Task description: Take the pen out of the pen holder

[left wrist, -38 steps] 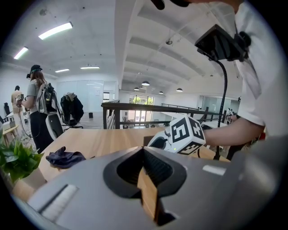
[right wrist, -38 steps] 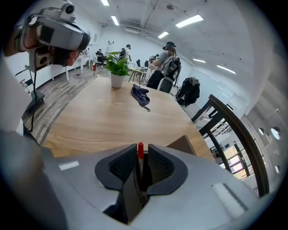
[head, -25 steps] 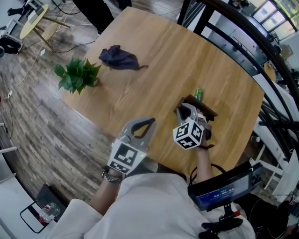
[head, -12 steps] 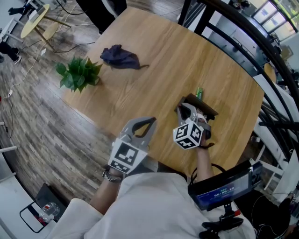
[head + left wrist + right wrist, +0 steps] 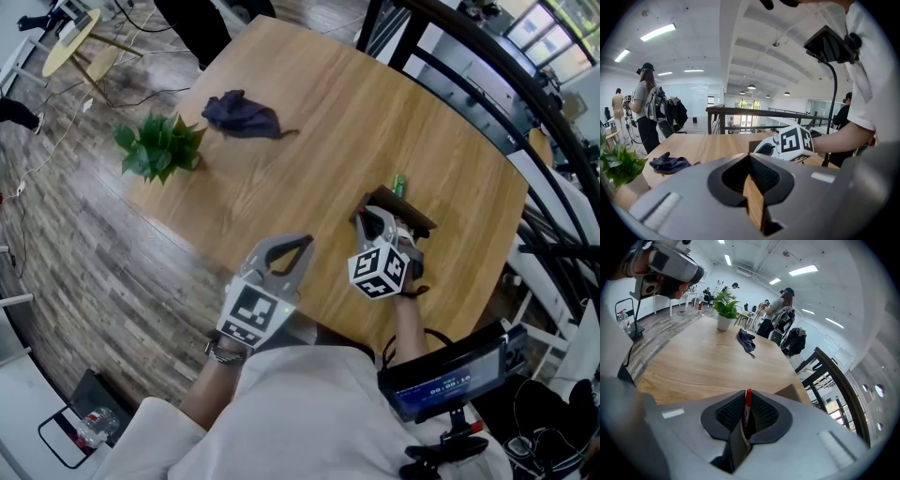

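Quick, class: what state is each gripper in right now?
Left gripper: shut, holding nothing.
Right gripper: shut on the red-tipped pen.

The right gripper (image 5: 371, 223) covers most of the pen holder (image 5: 419, 222); the lower shaft of the red pen (image 5: 748, 403) is hidden between its jaws.

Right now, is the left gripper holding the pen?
No: the left gripper is empty; the red pen sits between the right gripper's jaws.
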Demonstrator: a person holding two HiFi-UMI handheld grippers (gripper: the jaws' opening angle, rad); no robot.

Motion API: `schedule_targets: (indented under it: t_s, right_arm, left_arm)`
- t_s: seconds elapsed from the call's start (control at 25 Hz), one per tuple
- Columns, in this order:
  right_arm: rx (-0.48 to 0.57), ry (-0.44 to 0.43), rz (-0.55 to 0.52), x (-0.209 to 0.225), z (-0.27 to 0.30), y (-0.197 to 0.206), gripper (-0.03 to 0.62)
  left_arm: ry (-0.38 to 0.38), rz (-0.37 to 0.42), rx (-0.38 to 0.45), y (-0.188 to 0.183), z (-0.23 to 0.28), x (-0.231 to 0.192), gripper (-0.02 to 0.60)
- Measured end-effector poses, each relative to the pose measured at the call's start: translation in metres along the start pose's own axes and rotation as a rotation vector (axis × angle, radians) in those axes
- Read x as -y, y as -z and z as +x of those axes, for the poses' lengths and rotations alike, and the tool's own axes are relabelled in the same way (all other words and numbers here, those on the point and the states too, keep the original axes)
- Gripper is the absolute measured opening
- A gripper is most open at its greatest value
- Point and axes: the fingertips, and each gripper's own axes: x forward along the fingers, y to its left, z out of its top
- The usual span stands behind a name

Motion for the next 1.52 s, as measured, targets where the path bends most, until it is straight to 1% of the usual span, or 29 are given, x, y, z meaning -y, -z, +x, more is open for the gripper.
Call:
schedule_targets:
  t_s: [0.48,1.08,1.52]
  right_arm:
    - [0.035,0.034,0.017,0.009,-0.014,-0.011,0.041]
    - [0.061,0.096,0.012,0.019,-0.037,-0.029,0.041]
    - [0.079,0.14,0.008,0.017,-0.063,-0.044,0.041]
  left_arm:
    - [0.006,0.016,0.02,-0.007,-0.005,0.003,-0.002]
    - [0.009,0.026,0.078,-0.018,-0.019,0.004,-0.002]
    - [0.014,0.041,0.126,-0.027,-0.034,0.007,-0.002]
